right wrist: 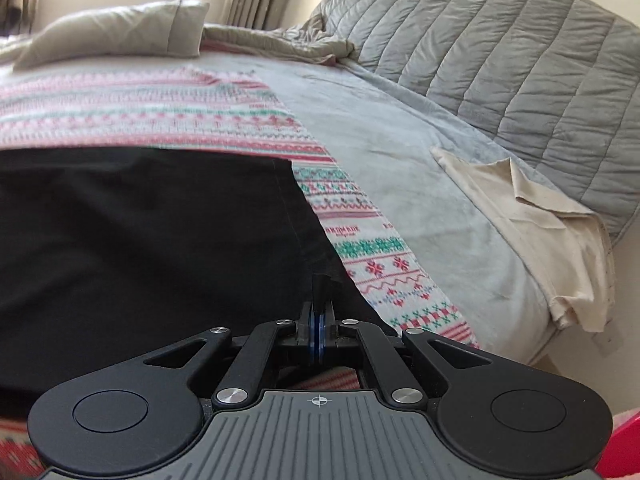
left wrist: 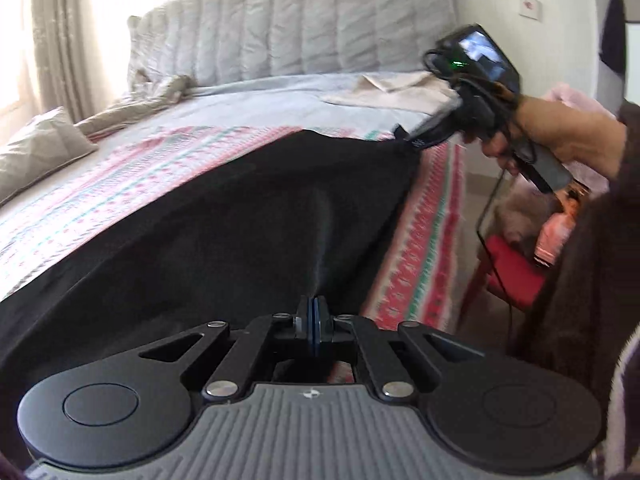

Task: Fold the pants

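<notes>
The bed [right wrist: 400,152] carries a patterned blanket [right wrist: 160,112]; the black pants [left wrist: 224,216] lie spread over it. Left gripper [left wrist: 315,322] and right gripper [right wrist: 318,330] are each clamped tight on a pinch of the pants' edge

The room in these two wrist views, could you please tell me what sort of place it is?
Most likely a home bedroom: a bed with a patterned blanket, a grey pillow, a padded grey headboard and a curtained window. Black pants lie spread on the bed.
</notes>
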A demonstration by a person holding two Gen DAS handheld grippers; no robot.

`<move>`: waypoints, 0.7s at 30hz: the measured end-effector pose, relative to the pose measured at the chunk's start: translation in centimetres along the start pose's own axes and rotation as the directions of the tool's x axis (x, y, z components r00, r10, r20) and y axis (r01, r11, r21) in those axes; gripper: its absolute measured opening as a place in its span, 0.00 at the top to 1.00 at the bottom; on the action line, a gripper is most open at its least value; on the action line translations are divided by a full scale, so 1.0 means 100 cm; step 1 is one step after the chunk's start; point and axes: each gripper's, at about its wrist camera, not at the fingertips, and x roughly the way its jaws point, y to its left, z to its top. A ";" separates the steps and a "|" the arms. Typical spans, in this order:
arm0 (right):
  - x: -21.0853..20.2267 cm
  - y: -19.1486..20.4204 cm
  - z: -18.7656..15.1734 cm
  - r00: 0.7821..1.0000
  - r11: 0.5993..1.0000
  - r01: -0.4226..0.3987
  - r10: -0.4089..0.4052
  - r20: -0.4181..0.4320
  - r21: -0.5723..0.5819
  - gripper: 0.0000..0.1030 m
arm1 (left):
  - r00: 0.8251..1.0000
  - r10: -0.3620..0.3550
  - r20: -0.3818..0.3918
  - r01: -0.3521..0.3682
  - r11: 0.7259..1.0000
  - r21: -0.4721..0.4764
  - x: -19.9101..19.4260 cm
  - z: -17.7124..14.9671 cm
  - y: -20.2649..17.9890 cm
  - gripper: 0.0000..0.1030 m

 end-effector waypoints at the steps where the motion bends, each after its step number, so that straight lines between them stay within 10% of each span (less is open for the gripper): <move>1: -0.001 0.003 -0.002 1.000 0.999 0.020 -0.020 0.004 -0.029 1.00 | 1.000 -0.003 -0.009 0.003 1.000 0.009 0.000 -0.001 -0.002 0.89; 8: 0.003 0.008 -0.005 0.999 0.996 0.048 -0.049 -0.021 -0.080 1.00 | 0.995 -0.090 -0.031 0.089 0.995 -0.041 -0.004 -0.006 0.003 0.84; 12: 0.003 0.003 -0.002 0.997 0.997 0.055 -0.058 -0.056 -0.050 0.96 | 0.993 -0.121 -0.002 0.121 0.989 -0.085 -0.018 -0.007 0.010 0.50; 17: -0.014 -0.035 0.009 0.999 0.986 -0.052 0.051 0.013 0.156 0.47 | 0.997 0.052 0.049 -0.045 0.988 -0.146 -0.045 -0.007 0.041 0.28; 21: -0.007 -0.051 0.025 0.974 0.945 -0.225 0.211 0.083 0.237 0.43 | 0.959 0.284 0.016 -0.272 0.932 -0.241 -0.058 -0.007 0.097 0.18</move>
